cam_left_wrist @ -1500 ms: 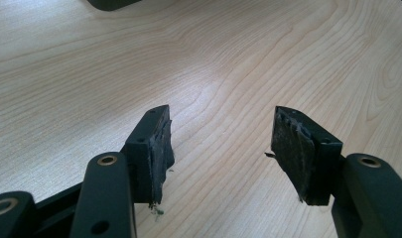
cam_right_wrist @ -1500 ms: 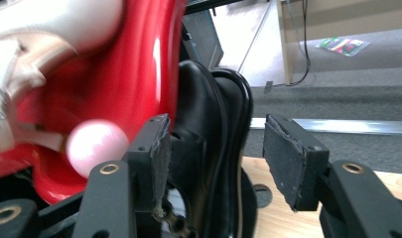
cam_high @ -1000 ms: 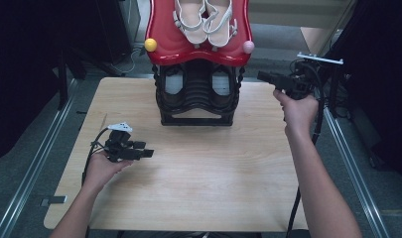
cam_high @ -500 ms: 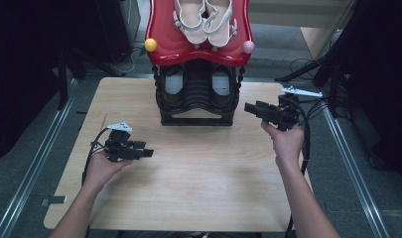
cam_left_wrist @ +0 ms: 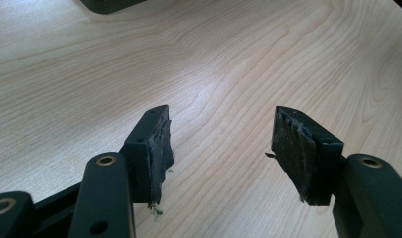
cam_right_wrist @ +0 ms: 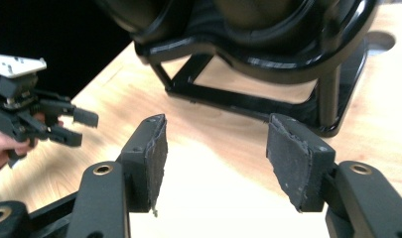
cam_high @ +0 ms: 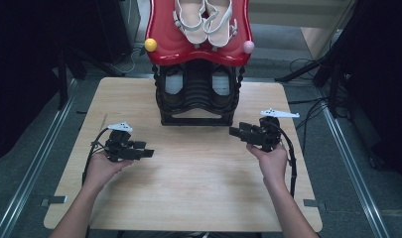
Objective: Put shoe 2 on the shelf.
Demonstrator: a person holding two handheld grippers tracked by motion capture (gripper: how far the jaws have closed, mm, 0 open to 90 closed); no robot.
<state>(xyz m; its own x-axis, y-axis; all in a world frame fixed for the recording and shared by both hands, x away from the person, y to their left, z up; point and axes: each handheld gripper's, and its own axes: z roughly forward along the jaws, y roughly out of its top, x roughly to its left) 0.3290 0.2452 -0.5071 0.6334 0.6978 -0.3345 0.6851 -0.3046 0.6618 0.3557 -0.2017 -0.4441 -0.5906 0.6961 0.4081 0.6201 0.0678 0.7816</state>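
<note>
Left gripper (cam_high: 148,152) sits low over the bench (cam_high: 188,198), left of centre, jaws apart with bare wood between them; nothing held. In the left gripper view its pads (cam_left_wrist: 161,148) look frayed, and the gap faces open bench with a dark corner of the rack base at the top edge.

Right gripper (cam_high: 235,132) is just off the front right corner of the black shoe rack (cam_high: 197,96), jaws apart, empty, pointing left toward the rack's base frame. Right gripper view: the base rail (cam_right_wrist: 248,101) and a corner post (cam_right_wrist: 328,99) are near, beyond the jaw tips, not touching.

Rack stands at the far middle of the bench, back edge near the bench's far edge. Red top tray (cam_high: 164,44) overhangs the rack, carrying a pair of white sandals (cam_high: 204,20); yellow ball (cam_high: 150,44) and pink ball (cam_high: 248,47) at its front corners.

Open room: the whole near half of the bench between the two grippers, plus strips left and right of the rack. Grippers well apart.
</note>
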